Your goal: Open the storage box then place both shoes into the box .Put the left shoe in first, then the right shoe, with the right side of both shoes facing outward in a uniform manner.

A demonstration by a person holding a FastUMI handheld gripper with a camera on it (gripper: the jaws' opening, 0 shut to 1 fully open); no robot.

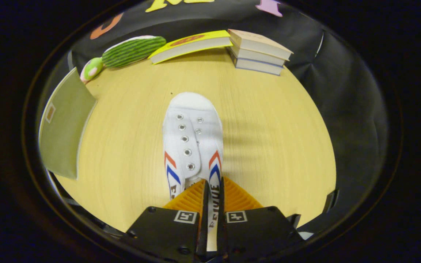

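White shoe (192, 142) between closed jaws.

Held by its right side wall between the gripper (212, 190) fingers: a white canvas shoe (192, 142) with red and blue chevrons and lace-less metal eyelets, toe pointing away towards the stacked books (258, 51) beyond it.

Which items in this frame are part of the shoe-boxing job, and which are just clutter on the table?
Job items:
- white shoe, its side wall pinched between the fingers
- gripper, shut on that wall
- greenish flat panel beside the shoe, probably the storage box or its lid

Clutter:
- striped green plush toy
- yellow book
- stack of three books
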